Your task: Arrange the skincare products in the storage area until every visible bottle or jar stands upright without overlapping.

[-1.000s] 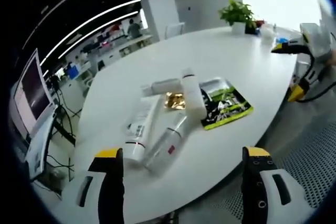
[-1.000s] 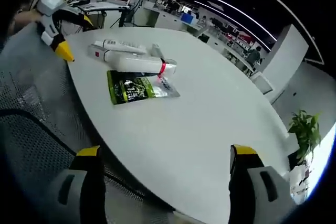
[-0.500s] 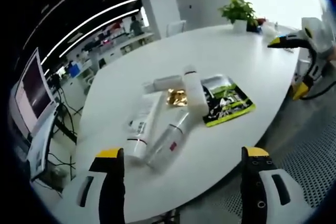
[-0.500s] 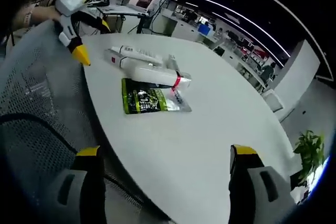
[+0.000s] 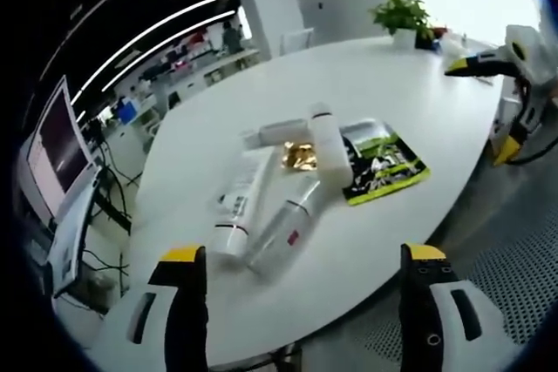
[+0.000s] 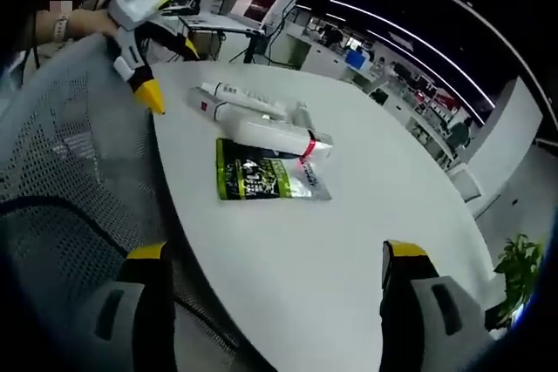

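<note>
On the white surface [image 5: 384,76] near its edge, bottles and a tube [image 5: 237,202] lie heaped beside a green pouch [image 5: 384,163]. Left gripper [image 5: 296,289] and right gripper [image 6: 270,289] hang open, apart from them. Best lift the top bottle [image 5: 330,144] first. Left gripper view reveals a gold packet [image 5: 301,156].

We see a white oval bench [image 5: 392,84] carrying a small cluster near its edge. A green-and-black pouch [image 5: 384,165] lies flat, with a white bottle [image 5: 330,144] lying on its side partly across it. Just beside that sit a crumpled gold wrapper [image 5: 301,156], a flat white tube [image 5: 241,200], another bottle [image 5: 286,231] on its side, and a short white tube [image 5: 279,132]. A potted plant [image 5: 401,16] stands at the far end.
</note>
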{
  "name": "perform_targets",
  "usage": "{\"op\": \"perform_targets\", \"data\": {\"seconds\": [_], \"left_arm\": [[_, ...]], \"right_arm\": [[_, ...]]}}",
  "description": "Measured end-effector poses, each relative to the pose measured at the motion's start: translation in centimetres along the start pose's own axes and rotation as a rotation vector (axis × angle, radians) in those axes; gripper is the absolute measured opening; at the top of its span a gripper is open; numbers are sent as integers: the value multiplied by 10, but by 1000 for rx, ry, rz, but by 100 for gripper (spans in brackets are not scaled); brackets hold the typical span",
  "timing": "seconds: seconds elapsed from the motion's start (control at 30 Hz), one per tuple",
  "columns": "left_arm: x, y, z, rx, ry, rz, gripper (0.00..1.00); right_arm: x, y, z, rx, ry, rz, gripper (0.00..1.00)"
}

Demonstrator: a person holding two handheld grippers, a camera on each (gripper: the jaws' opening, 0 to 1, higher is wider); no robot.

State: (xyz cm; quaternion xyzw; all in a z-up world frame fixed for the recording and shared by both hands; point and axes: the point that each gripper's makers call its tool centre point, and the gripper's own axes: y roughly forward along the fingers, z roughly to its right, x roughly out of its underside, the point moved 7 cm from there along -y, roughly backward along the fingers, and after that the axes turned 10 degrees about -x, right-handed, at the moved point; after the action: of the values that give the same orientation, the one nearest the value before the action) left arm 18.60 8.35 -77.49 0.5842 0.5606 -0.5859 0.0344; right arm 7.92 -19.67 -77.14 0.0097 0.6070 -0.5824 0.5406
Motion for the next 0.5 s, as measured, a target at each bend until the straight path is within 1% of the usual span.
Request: {"op": "perform_targets", "data": {"seconds": [0.1, 0.17, 0.2, 0.27, 0.33, 0.37, 0.43, 0.5], "left_arm": [[0, 0, 0, -1, -6, 0, 90], [-4, 0, 0, 5, -13, 31, 89], [-4, -1, -1, 4, -26, 34, 88], [-6, -1, -4, 5, -72, 42, 88], [-11, -1, -7, 9, -146, 61, 88], [-13, -1, -9, 7, -156, 60, 89], [-19, 1, -15, -2, -155, 61, 91], [-26, 7, -19, -6, -146, 54, 91]], "right_arm": [[0, 6, 3, -8, 3, 1, 100], [1, 8, 4, -9, 5, 2, 100], [1, 8, 5, -9, 5, 2, 100], [1, 8, 5, -9, 11, 4, 100], [0, 7, 5, -7, 10, 11, 100], [0, 7, 5, -4, 8, 12, 100], [1, 7, 6, 7, 4, 6, 100], [1, 6, 8, 18, 1, 2, 100]]}}
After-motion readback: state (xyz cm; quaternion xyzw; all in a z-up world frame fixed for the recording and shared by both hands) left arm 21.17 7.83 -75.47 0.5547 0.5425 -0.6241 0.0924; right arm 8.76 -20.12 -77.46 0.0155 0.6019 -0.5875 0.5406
